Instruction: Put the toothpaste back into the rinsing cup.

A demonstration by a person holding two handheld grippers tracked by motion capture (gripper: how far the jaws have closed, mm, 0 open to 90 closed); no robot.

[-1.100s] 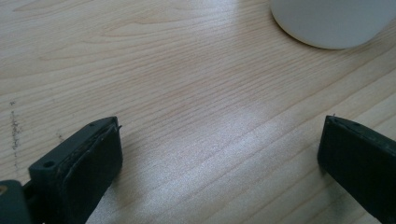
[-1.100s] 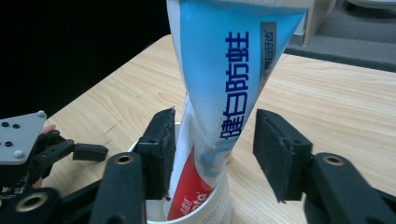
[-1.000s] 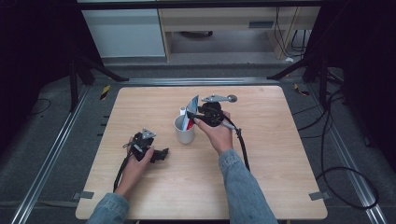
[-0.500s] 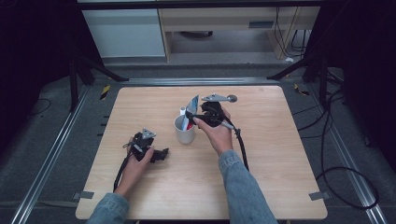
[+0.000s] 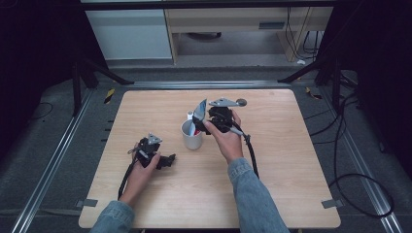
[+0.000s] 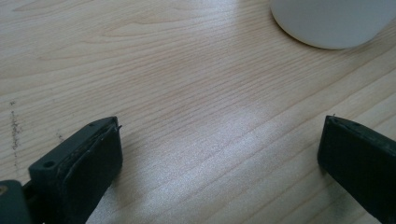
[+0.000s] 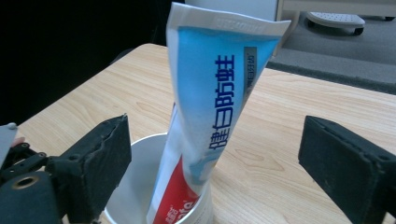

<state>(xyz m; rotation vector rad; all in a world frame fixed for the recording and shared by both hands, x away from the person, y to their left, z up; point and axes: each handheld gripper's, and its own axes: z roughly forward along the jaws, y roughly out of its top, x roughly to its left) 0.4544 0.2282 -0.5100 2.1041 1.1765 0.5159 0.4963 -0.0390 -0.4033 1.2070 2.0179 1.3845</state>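
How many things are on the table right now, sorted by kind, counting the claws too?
Cups: 1, white cup
Toothpaste tubes: 1, blue tube standing in the cup
Claws: 2, left claw, right claw, both open
Total: 4

1. High view: the table (image 5: 291, 160) is evenly and moderately lit from above; the floor left and right of the table falls to near black. The picture is soft, with fine detail lost.
2. High view: the hands cast only short, faint shadows on the table, close under them.
3. Left gripper view: a pale sheen lies on the table's wood grain between the two jaws; the white cup (image 6: 334, 21) beyond the table's sheen is slightly out of focus.
4. Right gripper view: the toothpaste tube (image 7: 212, 102) above the table is bright and sharp; the near jaws are blurred; the area left of the table is black.
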